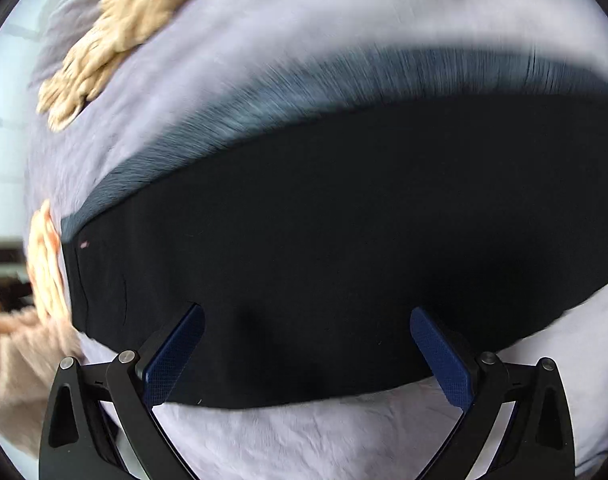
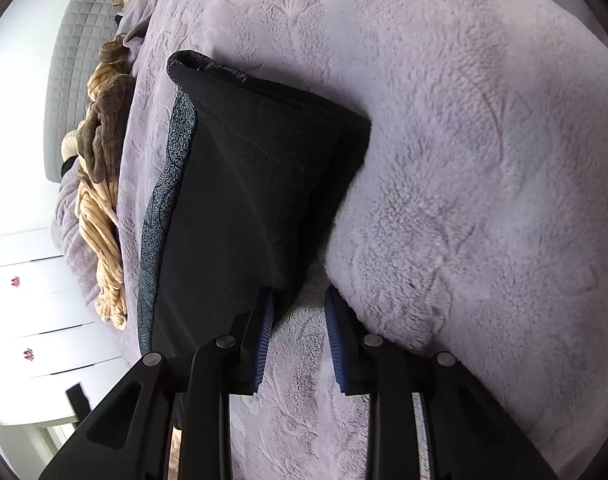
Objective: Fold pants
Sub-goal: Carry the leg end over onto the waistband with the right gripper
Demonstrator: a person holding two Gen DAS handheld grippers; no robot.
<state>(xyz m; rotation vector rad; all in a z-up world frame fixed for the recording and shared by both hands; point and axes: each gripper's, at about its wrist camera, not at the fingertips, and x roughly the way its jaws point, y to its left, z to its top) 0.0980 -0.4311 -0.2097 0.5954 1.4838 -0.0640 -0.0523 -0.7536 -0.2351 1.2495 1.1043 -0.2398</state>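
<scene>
The black pants (image 1: pixel 324 248) lie folded on the bed's lilac fleece blanket (image 1: pixel 304 440), a grey speckled lining showing along one long edge; the left claw (image 1: pixel 308 356) hangs above them with its blue pads (image 1: pixel 175 360) spread wide and nothing between them, the cloth below blurred. From the right wrist view the pants (image 2: pixel 243 184) run away toward a dark cuffed end; the right claw (image 2: pixel 297 336) stands at their near corner, jaws narrowly apart, the left pad beside the fabric's edge and only bare blanket (image 2: pixel 464 160) in the gap, so it grips nothing. A tan striped throw (image 2: pixel 103 216) lies bunched beyond the pants, near a grey quilted headboard (image 2: pixel 75 60) and white drawers (image 2: pixel 43 320).
</scene>
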